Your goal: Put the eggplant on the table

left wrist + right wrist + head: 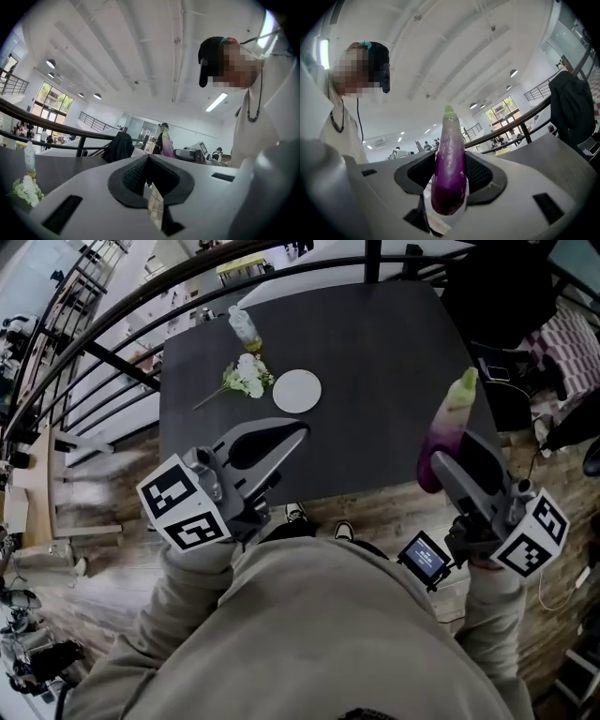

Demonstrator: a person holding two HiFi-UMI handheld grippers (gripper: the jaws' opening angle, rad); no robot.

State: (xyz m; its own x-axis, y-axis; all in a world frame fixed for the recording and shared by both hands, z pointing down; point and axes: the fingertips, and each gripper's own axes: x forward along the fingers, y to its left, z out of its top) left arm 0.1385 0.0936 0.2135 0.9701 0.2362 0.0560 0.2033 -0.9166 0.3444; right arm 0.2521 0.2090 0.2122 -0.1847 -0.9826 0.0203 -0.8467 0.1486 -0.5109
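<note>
A long purple eggplant [446, 432] with a pale green top stands upright between the jaws of my right gripper [452, 463], over the front right edge of the dark table [375, 352]. In the right gripper view the black pads [480, 172] press on both sides of the eggplant [449, 173], and my right gripper [450, 161] is shut on it. My left gripper [296, 431] hovers over the table's front edge, left of the middle. Seen from its own camera, the left gripper [149, 158] is shut with nothing between its pads.
On the far left part of the table lie a white round plate [296, 391], a small bunch of white flowers [247, 377] and a clear bottle [245, 329]. A black railing [112, 357] runs behind and to the left. A dark jacket [502, 287] hangs at the back right.
</note>
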